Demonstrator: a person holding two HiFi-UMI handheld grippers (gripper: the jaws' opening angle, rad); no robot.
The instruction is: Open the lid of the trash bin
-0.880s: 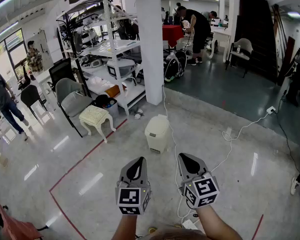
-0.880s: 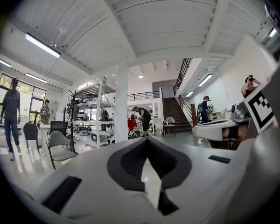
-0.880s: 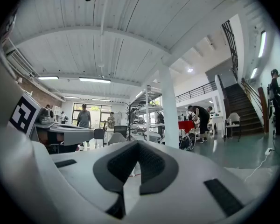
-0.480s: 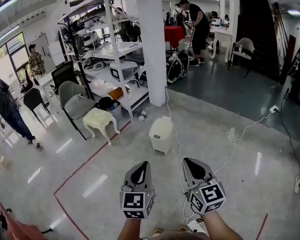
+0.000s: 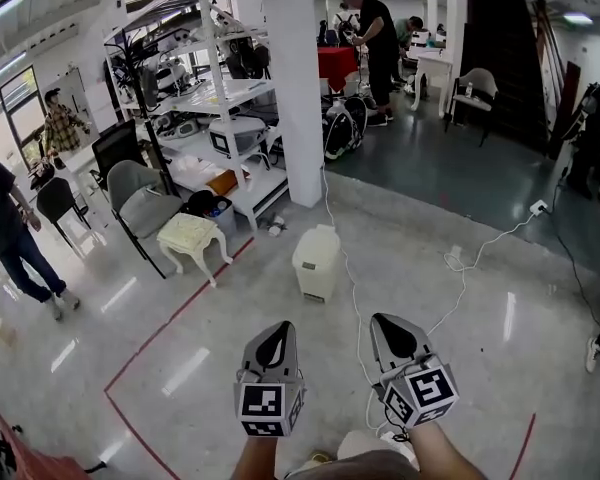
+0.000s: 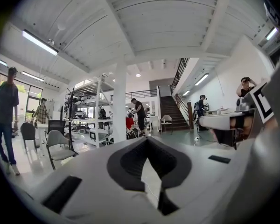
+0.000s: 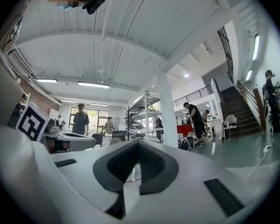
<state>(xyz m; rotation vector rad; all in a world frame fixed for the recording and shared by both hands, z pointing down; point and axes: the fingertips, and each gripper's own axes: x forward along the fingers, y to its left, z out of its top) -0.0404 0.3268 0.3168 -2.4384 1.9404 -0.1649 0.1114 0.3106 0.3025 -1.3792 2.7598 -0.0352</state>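
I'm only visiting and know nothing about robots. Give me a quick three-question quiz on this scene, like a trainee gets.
1. True or false: the trash bin's lid is already open.
2. The trash bin stands: A) on a chair, B) on the floor near the white column, C) between a gripper's jaws.
3. Fill in: the left gripper and right gripper are both ___, holding nothing.
Key: 1 false; 2 B; 3 shut.

Head view: high, aimed steeply down past left gripper [image 5: 277,326] and right gripper [image 5: 380,320], both near. Gripper views: low, hard behind own jaws, facing forward and upward. Common ground: white pillar [image 5: 290,78] beyond the jaw tips
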